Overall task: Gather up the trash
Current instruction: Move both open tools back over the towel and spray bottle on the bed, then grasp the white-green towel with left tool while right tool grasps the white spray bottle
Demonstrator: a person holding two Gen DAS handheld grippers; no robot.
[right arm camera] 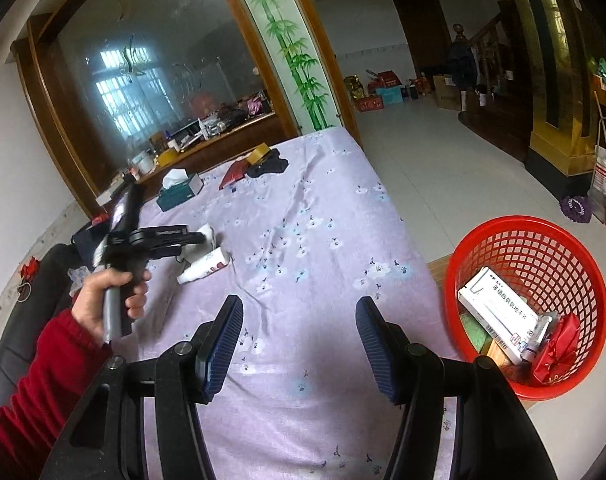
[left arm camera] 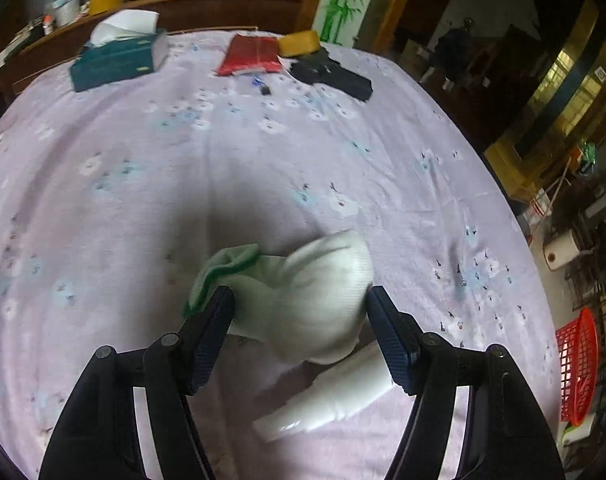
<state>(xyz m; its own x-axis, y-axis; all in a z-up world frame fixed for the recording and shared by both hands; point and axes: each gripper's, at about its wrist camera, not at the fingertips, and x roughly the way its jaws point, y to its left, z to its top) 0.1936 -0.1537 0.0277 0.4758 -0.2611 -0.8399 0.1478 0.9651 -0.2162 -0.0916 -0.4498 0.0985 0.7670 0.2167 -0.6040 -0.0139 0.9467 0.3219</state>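
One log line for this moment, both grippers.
left gripper: open around white sock | right gripper: open, empty | red basket: holds trash

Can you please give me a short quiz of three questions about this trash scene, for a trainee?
1. True or false: the right gripper holds something.
2. What lies between the fingers of the left gripper? A) white sock B) red packet C) tissue box
3. Fill in: the red basket stands on the ____, beside the table.

Key: 1 false; 2 A; 3 floor.
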